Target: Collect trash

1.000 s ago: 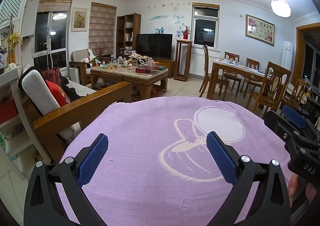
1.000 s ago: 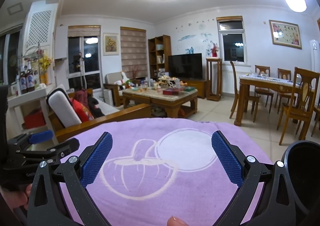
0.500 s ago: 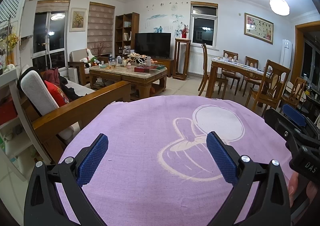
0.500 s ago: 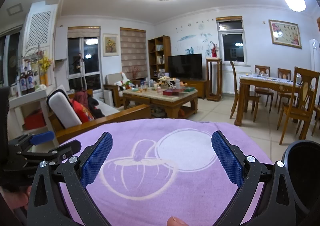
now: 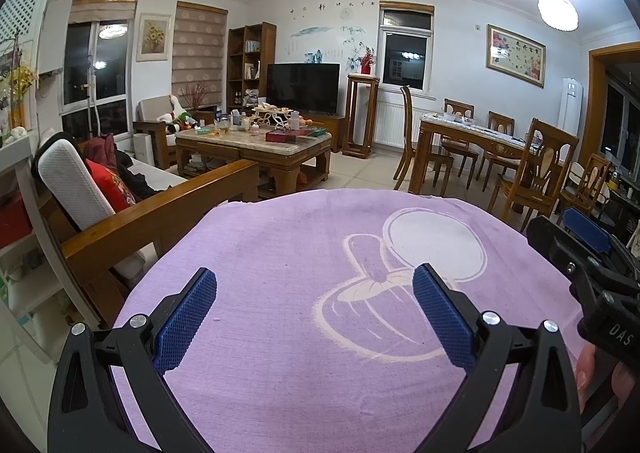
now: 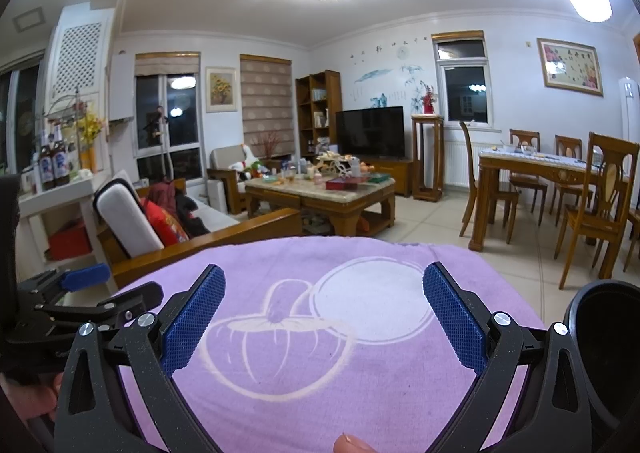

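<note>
The purple cloth (image 5: 304,253) fills the lower half of both views and hides whatever worktop lies beneath it. No trash can be told apart: the clutter on the coffee table (image 5: 256,141) at centre is too small to identify. The left gripper (image 5: 314,293) and right gripper (image 6: 324,293) both stand wide and empty above the cloth. At lower right of the left view the other gripper's body reads "DAS", cut off. A black bin (image 6: 608,333) is cropped at the right view's lower right edge.
</note>
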Demonstrator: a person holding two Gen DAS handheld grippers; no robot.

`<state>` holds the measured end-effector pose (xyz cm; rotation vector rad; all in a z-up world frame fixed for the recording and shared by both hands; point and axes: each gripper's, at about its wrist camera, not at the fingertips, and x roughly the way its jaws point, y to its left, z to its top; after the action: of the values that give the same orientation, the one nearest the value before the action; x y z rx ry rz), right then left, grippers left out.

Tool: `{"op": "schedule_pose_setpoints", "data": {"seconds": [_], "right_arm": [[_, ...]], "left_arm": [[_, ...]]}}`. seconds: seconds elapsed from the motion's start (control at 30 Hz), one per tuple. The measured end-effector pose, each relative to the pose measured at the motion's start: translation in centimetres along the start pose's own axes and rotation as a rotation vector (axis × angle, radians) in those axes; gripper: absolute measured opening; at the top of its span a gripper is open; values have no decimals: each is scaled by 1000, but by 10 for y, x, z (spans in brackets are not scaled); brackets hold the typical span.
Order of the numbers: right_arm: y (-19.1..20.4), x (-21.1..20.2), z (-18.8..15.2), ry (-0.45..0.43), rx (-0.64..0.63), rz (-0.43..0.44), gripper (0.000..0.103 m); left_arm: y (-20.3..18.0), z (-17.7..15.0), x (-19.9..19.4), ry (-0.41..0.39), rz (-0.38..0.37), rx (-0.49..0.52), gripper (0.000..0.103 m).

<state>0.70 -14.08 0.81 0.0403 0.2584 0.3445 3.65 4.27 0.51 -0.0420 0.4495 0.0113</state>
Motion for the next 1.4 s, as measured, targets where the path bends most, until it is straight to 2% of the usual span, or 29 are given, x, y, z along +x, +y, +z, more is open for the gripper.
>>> {"op": "schedule_pose_setpoints", "data": {"seconds": [1.4], "right_arm": [[2,0,1,1,2,0,98]], "left_arm": [[-8,-1,-4,6,-2,3,98]]}}
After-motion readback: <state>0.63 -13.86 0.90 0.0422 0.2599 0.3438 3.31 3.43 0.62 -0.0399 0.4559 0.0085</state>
